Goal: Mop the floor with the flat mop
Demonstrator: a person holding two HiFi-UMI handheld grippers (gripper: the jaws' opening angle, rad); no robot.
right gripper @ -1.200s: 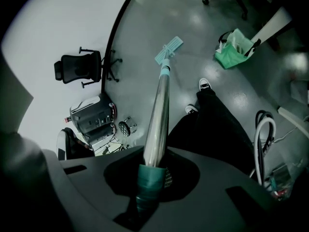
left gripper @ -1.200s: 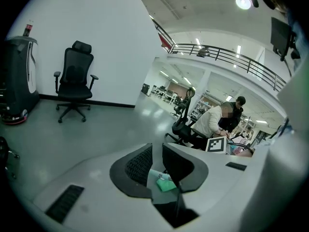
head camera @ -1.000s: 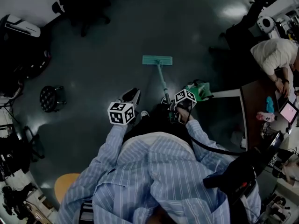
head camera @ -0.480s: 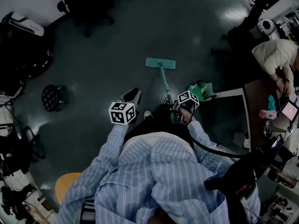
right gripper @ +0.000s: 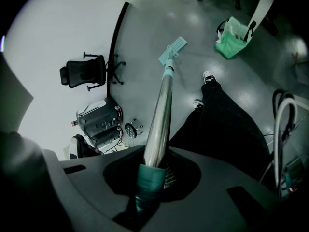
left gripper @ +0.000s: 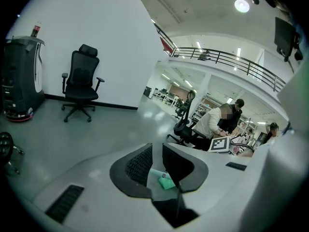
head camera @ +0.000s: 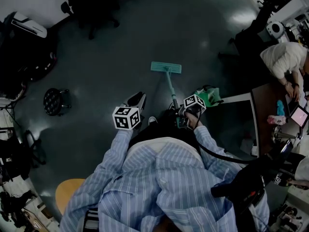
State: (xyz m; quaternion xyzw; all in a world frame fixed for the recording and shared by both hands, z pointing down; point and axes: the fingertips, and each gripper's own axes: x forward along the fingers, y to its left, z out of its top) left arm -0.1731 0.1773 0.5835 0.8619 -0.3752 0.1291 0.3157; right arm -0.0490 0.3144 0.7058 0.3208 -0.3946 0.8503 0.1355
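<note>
The flat mop has a teal head [head camera: 166, 67] lying flat on the grey floor ahead of me; the head [right gripper: 172, 50] also shows in the right gripper view. Its metal handle [head camera: 171, 90] slants back to my right gripper [head camera: 181, 116]. That right gripper [right gripper: 154, 170] is shut on the handle's teal grip [right gripper: 148, 180]. My left gripper [head camera: 137, 100] hangs to the left of the handle, apart from it. In its own view the left gripper [left gripper: 157, 161] holds nothing, and its jaws stand almost together with a thin slit between them.
A green bag [head camera: 207, 94] sits on the floor right of the handle, beside a dark table [head camera: 231, 122]. A seated person [head camera: 285, 59] is at the far right. A black office chair [head camera: 91, 4], a round stool [head camera: 53, 101] and a dark machine [head camera: 26, 30] stand at the left.
The mop head has slid slightly right and toward me, and the right gripper shifted a little right with the handle. The left gripper has barely moved.
</note>
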